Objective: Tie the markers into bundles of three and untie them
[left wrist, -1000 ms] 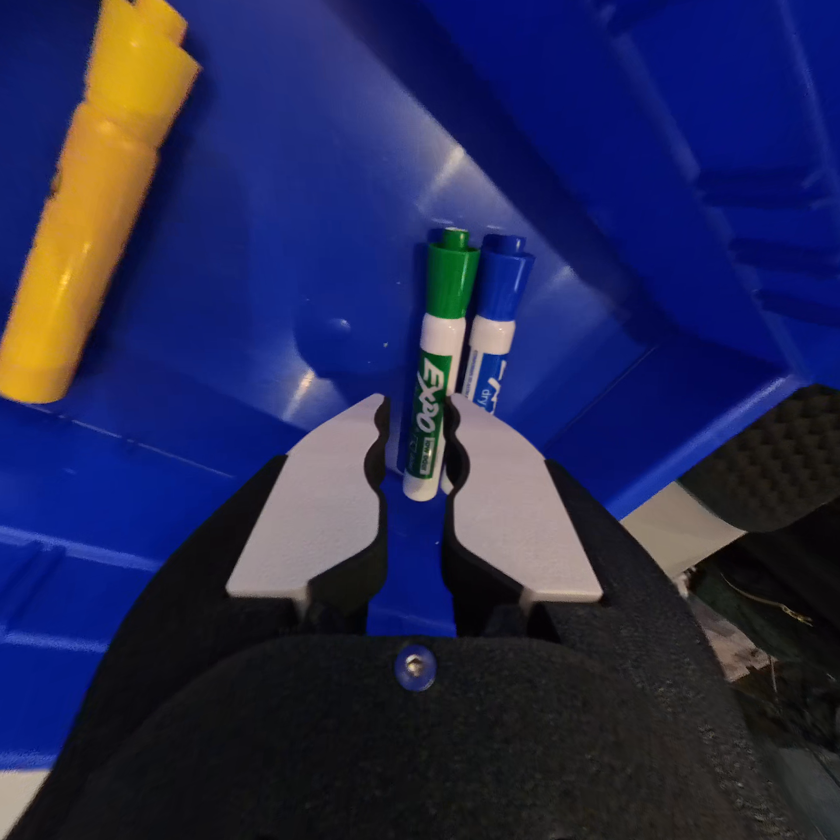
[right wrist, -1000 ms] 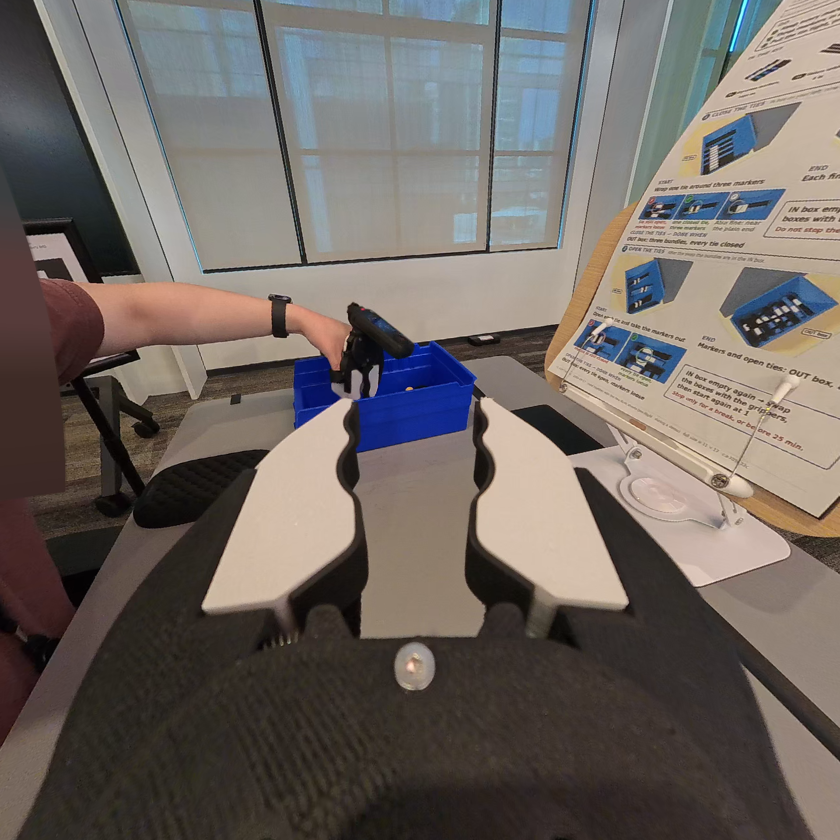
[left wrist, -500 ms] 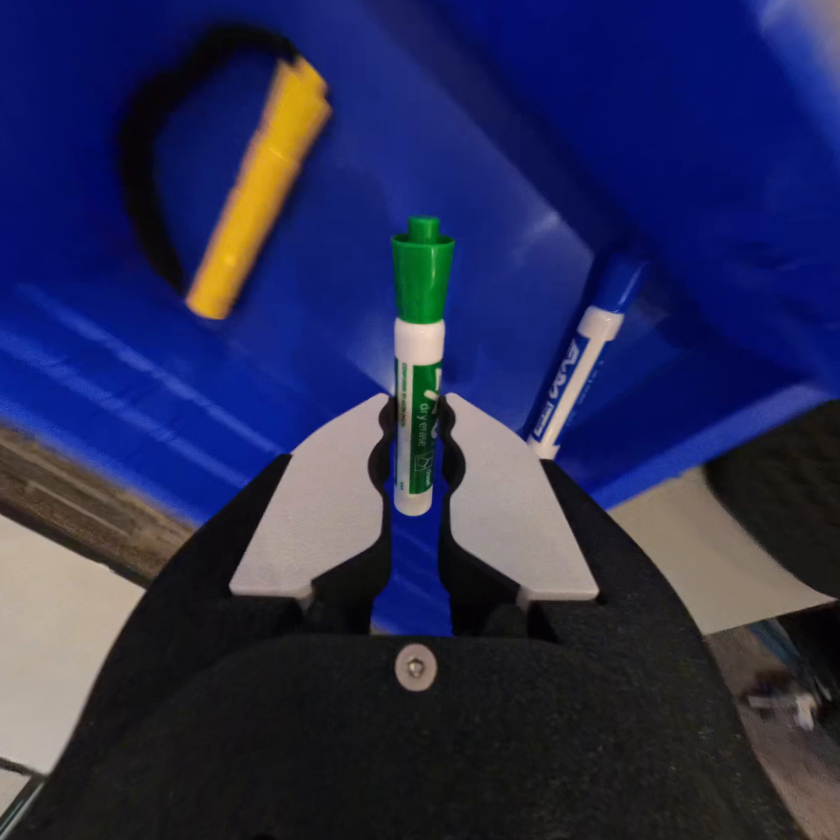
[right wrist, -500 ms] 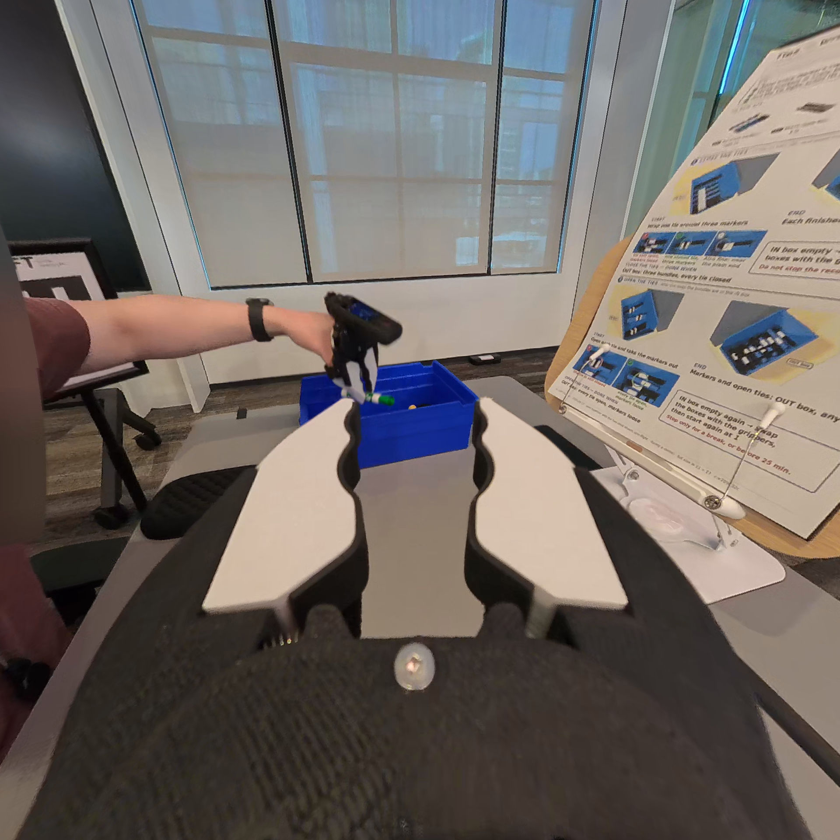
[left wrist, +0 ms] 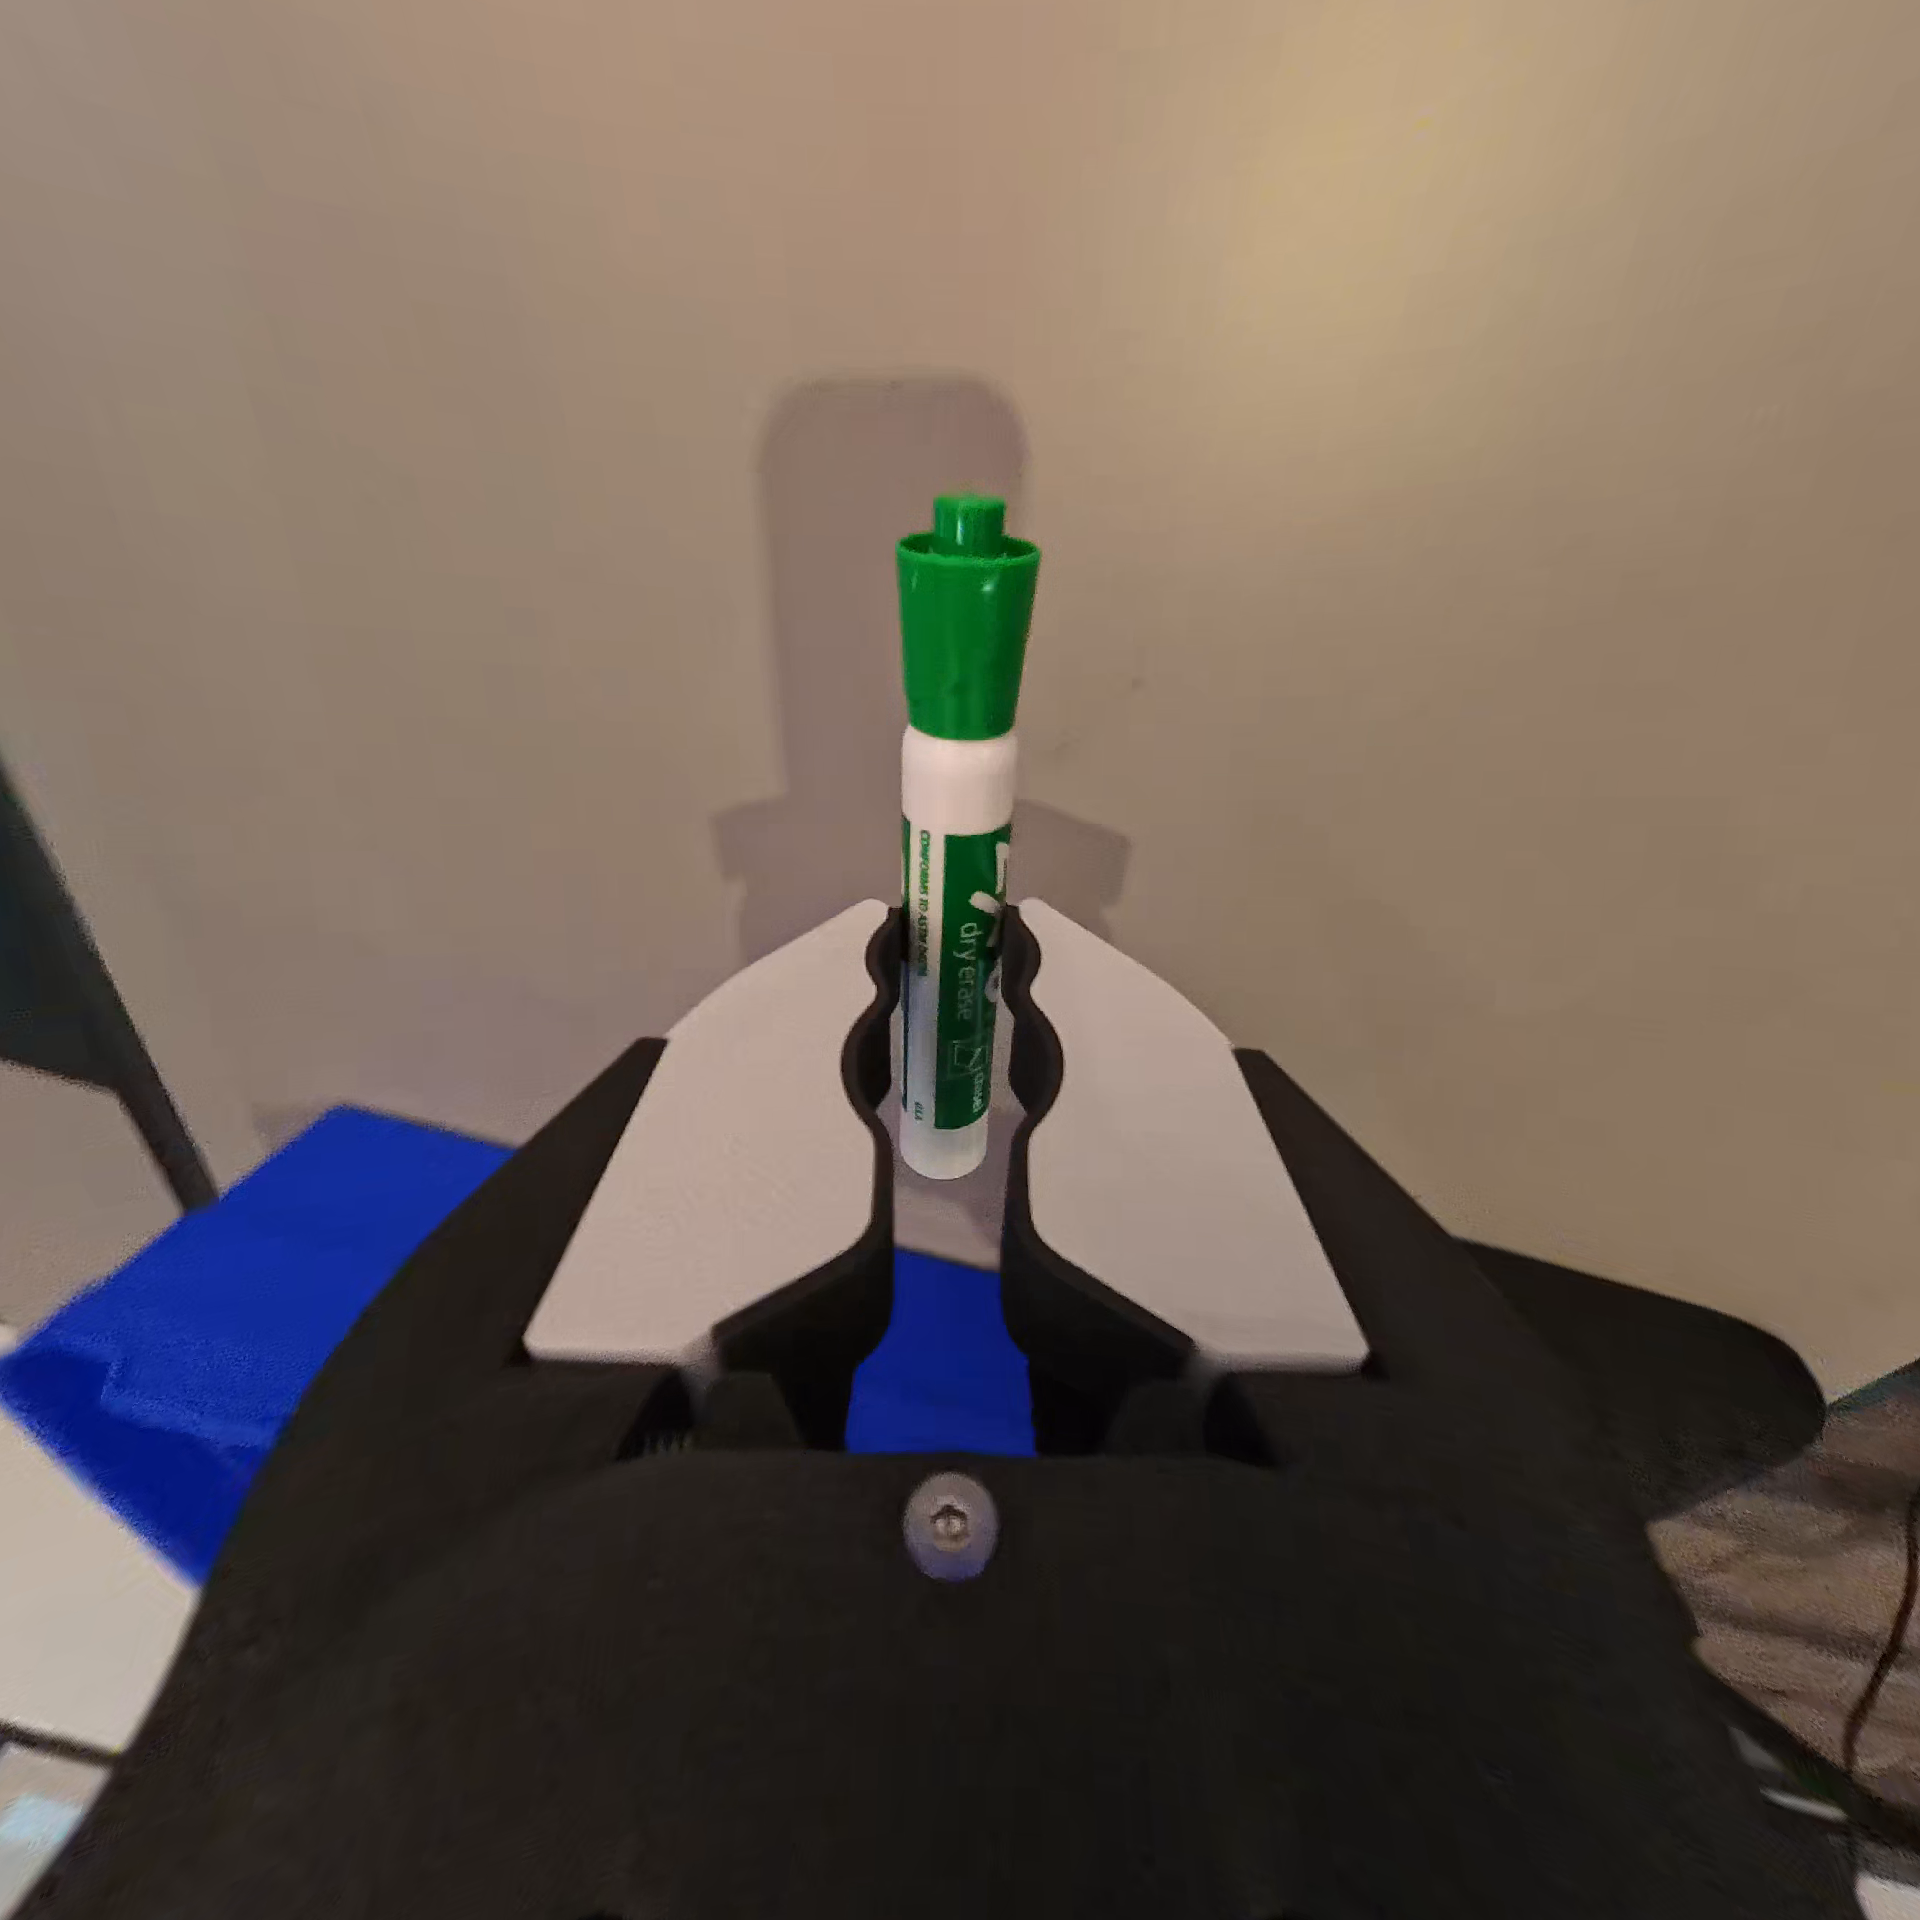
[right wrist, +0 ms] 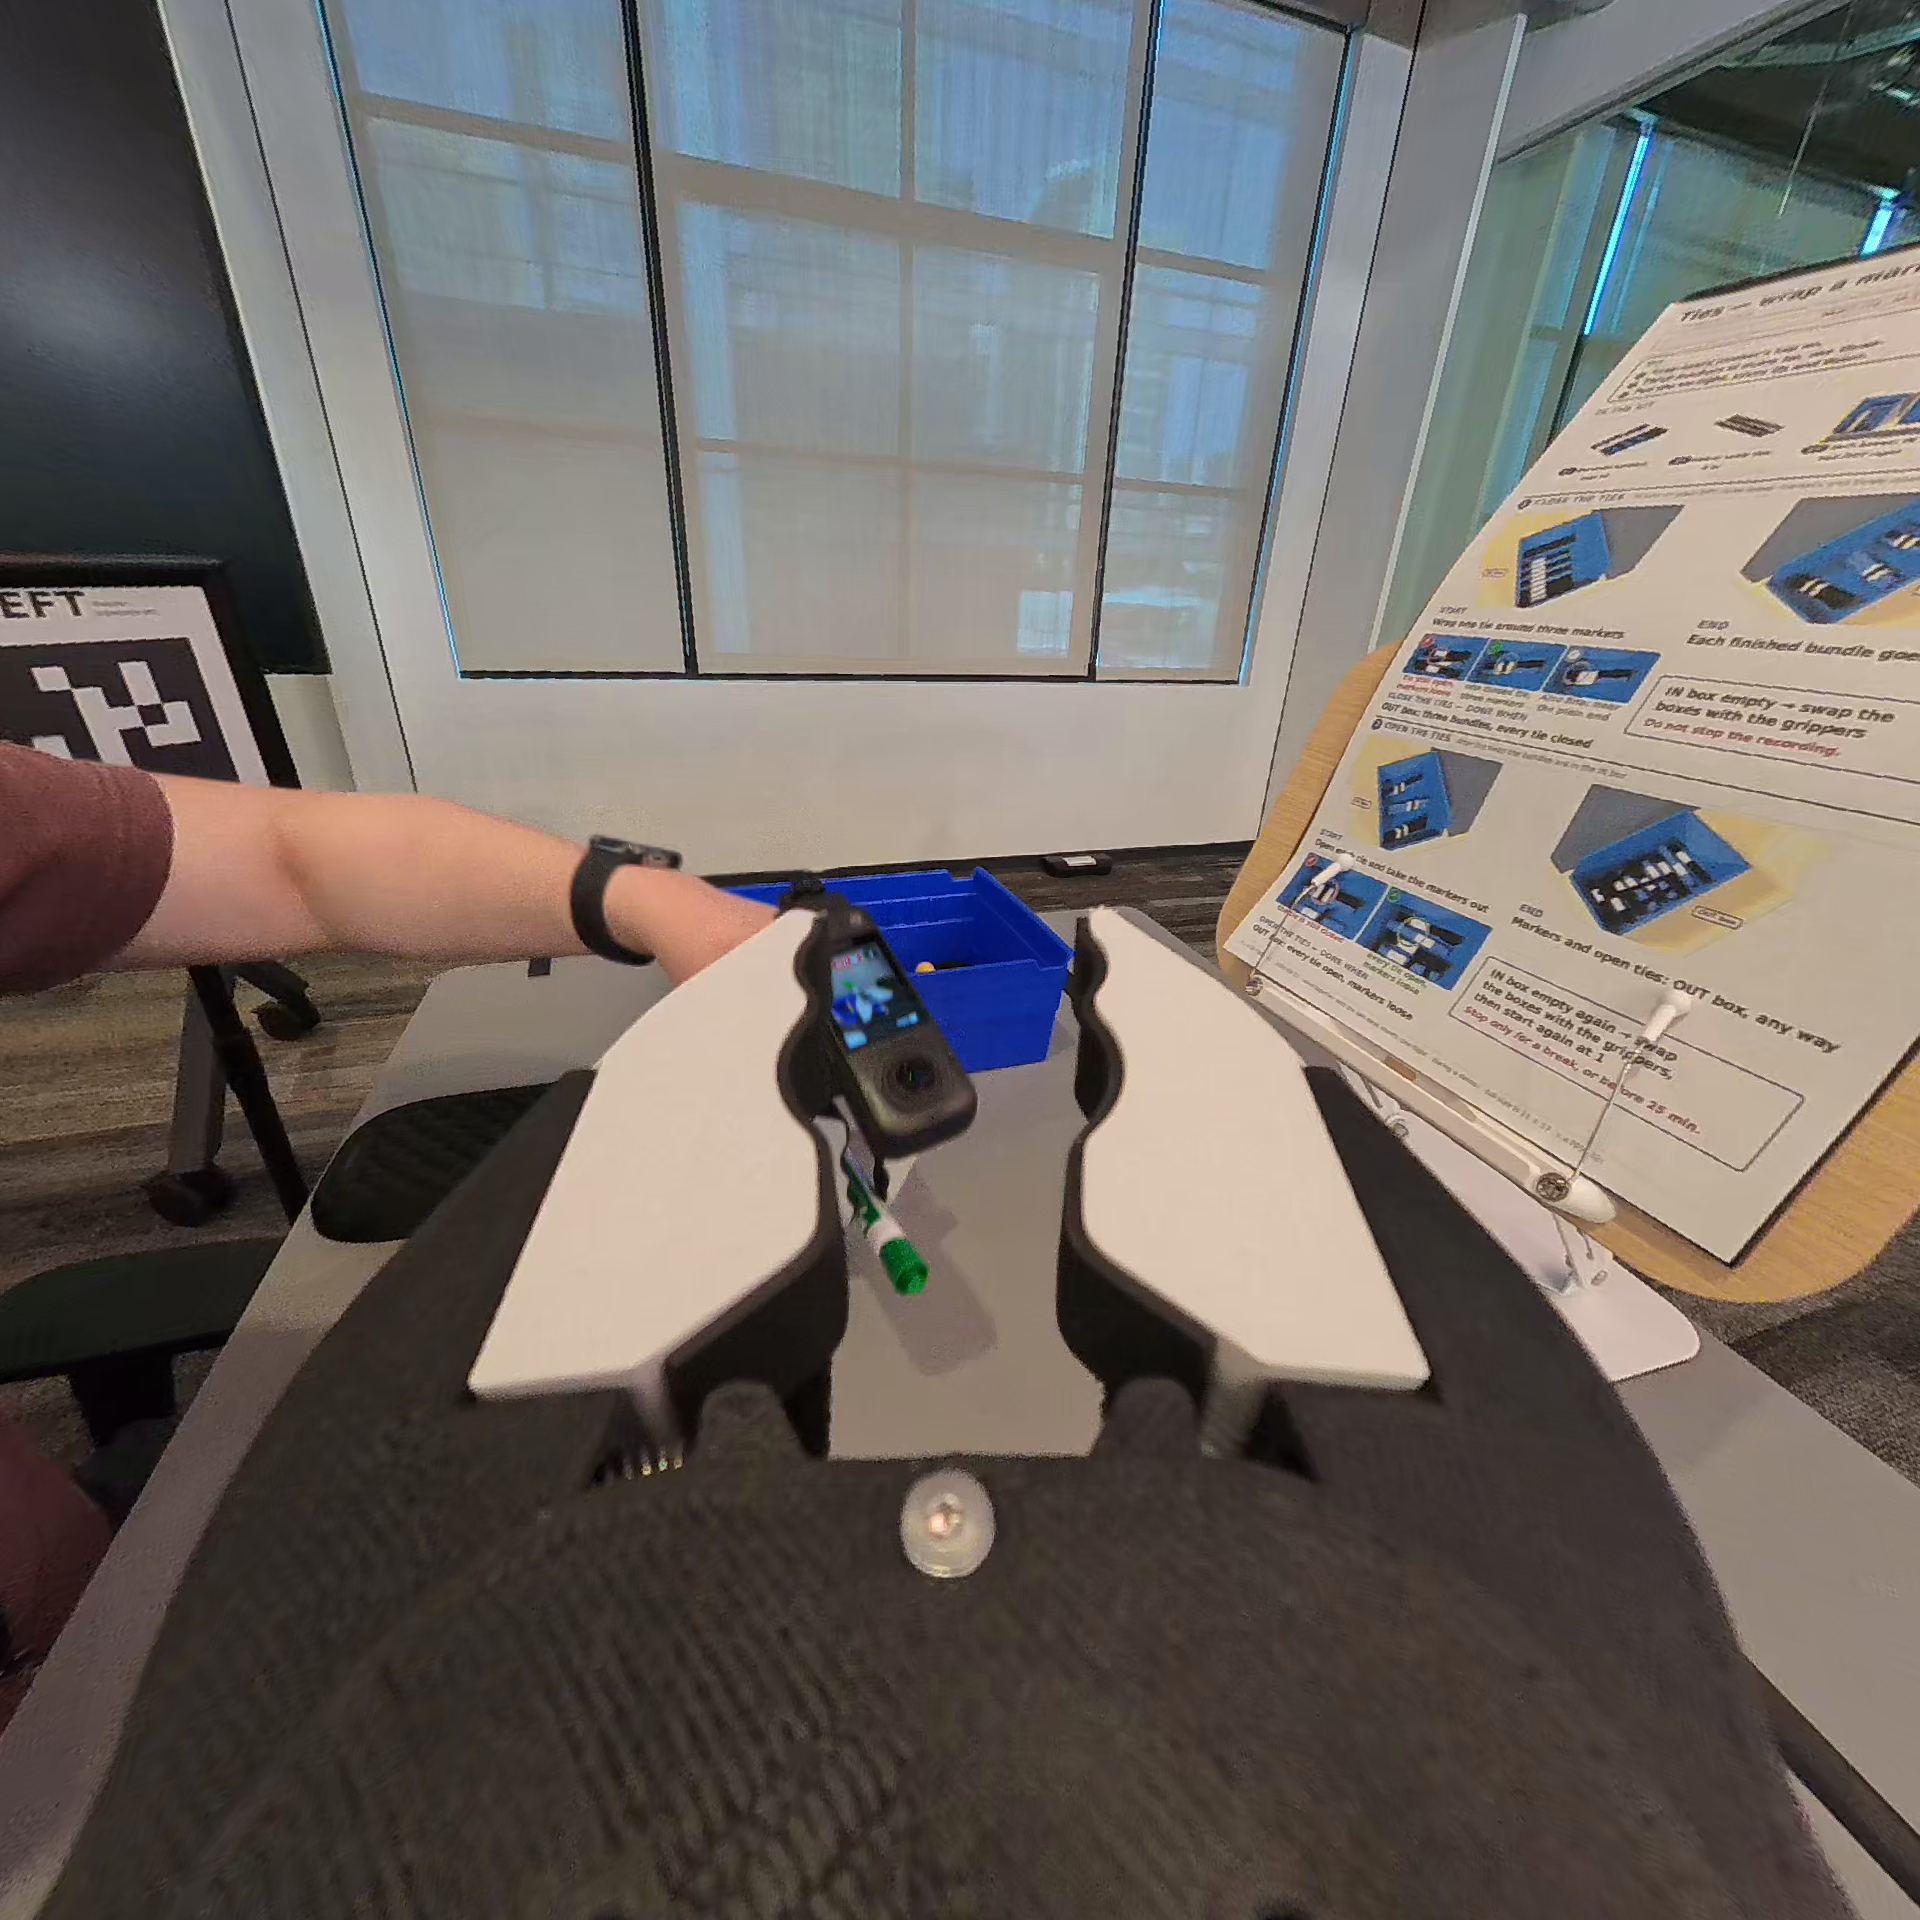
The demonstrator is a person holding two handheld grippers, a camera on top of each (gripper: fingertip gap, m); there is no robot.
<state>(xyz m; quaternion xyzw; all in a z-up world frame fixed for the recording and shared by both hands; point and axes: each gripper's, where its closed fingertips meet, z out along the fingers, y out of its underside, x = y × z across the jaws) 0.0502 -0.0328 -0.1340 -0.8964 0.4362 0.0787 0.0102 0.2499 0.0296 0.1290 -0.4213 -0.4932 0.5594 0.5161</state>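
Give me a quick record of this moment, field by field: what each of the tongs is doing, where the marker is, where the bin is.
left tongs: shut on the green marker, gripped at its barrel, cap pointing away
right tongs: open, holding nothing
green marker position: above the grey table, outside the bin
blue bin: on the table behind the left tongs
instruction board: propped at the right

In the left wrist view the blue bin at 8 o'clock is blurred and half covered by the tongs' black body. In the right wrist view the left tongs sit behind their own camera, so the green marker shows only its capped end. The instruction sheet is cut off at 3 o'clock.
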